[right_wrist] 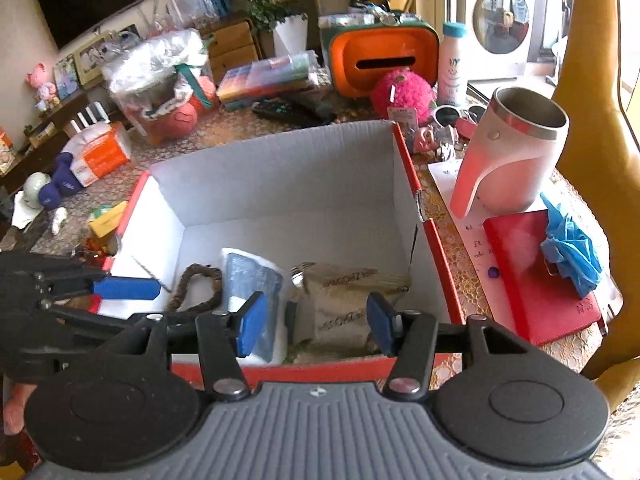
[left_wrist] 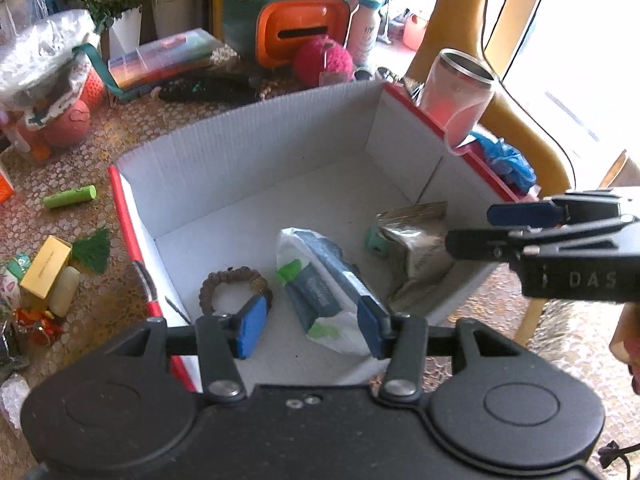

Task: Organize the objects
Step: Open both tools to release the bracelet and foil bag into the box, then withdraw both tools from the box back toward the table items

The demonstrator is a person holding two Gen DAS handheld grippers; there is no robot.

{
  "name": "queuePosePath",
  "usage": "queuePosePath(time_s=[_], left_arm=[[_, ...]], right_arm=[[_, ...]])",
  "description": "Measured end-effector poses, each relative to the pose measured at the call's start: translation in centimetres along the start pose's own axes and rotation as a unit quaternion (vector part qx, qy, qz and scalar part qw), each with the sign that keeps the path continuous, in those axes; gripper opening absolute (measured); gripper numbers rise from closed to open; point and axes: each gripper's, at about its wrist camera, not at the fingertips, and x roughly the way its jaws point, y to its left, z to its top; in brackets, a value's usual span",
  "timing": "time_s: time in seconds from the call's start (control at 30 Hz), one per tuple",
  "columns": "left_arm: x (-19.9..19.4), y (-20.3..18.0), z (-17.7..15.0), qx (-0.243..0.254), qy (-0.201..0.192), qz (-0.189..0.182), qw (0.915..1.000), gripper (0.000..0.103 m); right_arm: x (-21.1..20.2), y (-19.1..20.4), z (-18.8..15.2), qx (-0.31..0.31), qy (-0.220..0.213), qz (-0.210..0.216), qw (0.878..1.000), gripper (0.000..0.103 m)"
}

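Note:
A white cardboard box (left_wrist: 256, 140) with red outer sides stands open on the table; the right wrist view shows its inner wall (right_wrist: 280, 168) too. Inside lie a brown bead bracelet (left_wrist: 234, 284) (right_wrist: 200, 280), a white and blue packet (left_wrist: 320, 284) (right_wrist: 252, 276) and a tan pouch (left_wrist: 416, 248) (right_wrist: 348, 296). My left gripper (left_wrist: 312, 320) (right_wrist: 120, 302) hangs open over the box's near left part, above the packet, with nothing between its pads. My right gripper (right_wrist: 316, 320) (left_wrist: 492, 229) is open above the pouch at the near right, also holding nothing.
Right of the box are a pink and white mug (right_wrist: 508, 160), a red notebook (right_wrist: 536, 272) and a crumpled blue bag (right_wrist: 572, 248). A green tube (left_wrist: 70, 197) and a yellow carton (left_wrist: 46, 266) lie to the left. Behind it stand an orange tissue holder (right_wrist: 382, 60) and a pink fuzzy ball (right_wrist: 402, 90).

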Motion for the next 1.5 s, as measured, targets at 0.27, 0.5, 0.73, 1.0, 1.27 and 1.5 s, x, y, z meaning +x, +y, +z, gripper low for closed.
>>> queuePosePath(time_s=[0.27, 0.5, 0.73, 1.0, 1.27, 1.5], left_arm=[[-3.8, -0.4, -1.1, 0.006, -0.029, -0.015, 0.9995, 0.051], [-6.9, -0.8, -2.8, 0.01, -0.053, -0.029, 0.9982, 0.053], [-9.4, -0.3, -4.8, 0.006, -0.073, -0.026, 0.997, 0.066], [-11.8, 1.8, -7.5, -0.008, -0.093, -0.006, 0.9956, 0.084], [-13.9, 5.7, -10.1, -0.03, -0.102, 0.025, 0.994, 0.101], [-15.0, 9.3, -12.1, -0.044, -0.105, 0.057, 0.9919, 0.102]], right_arm=[[-3.7, 1.8, -1.6, -0.015, -0.027, 0.016, 0.999, 0.059], [-6.4, 3.3, -3.0, -0.025, -0.047, 0.027, 0.998, 0.06], [-8.4, 4.5, -4.6, -0.025, -0.066, 0.04, 0.997, 0.066], [-9.3, 6.2, -6.2, -0.028, -0.081, 0.063, 0.994, 0.084], [-9.2, 9.8, -7.4, -0.059, -0.083, 0.084, 0.991, 0.086], [-8.3, 12.3, -7.5, -0.068, -0.079, 0.102, 0.989, 0.086]])
